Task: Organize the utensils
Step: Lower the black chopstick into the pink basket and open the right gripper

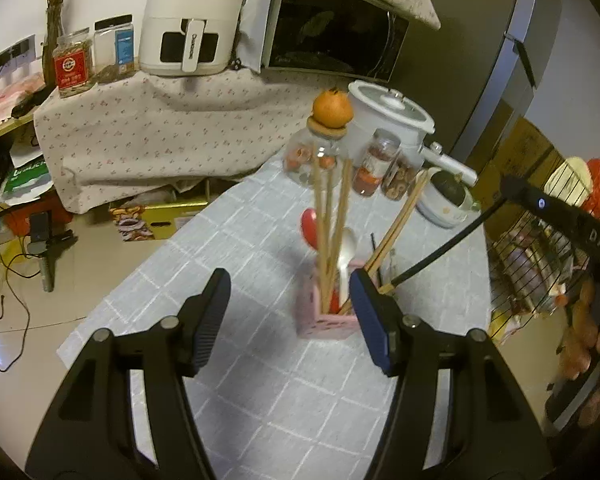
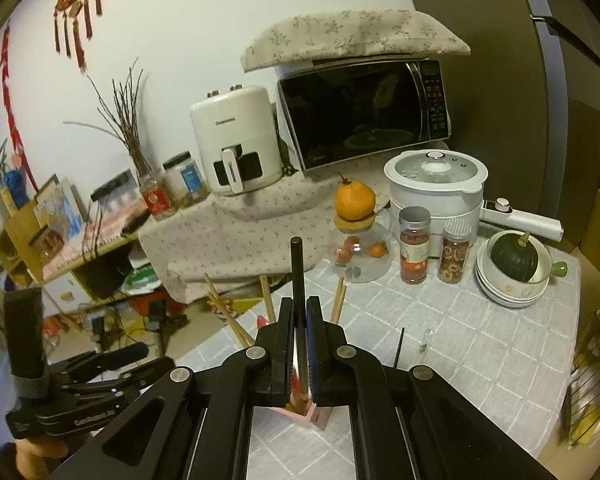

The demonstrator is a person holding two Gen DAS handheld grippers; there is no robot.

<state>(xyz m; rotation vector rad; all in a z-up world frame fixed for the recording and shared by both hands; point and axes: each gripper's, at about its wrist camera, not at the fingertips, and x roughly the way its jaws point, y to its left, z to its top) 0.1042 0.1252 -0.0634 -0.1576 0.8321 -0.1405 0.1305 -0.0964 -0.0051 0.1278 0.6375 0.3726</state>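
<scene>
A pink utensil holder [image 1: 327,322] stands on the grey tiled tablecloth [image 1: 260,380]. It holds several wooden chopsticks [image 1: 325,232], a white spoon [image 1: 346,260] and a red spoon [image 1: 310,222]. My left gripper [image 1: 290,320] is open and empty, just in front and left of the holder. My right gripper [image 2: 299,346] is shut on a black utensil handle [image 2: 298,280], held upright directly over the holder [image 2: 318,414]. Chopsticks [image 2: 228,312] fan out behind the fingers. Two thin utensils [image 2: 398,346] lie on the cloth to the right.
At the back of the table stand a glass jar with an orange [image 2: 356,200] on top, two spice jars [image 2: 414,244], a white cooker [image 2: 436,188] and stacked bowls with a green squash [image 2: 514,258]. A wire rack [image 1: 540,272] is on the right. The other gripper [image 2: 80,372] shows at the left.
</scene>
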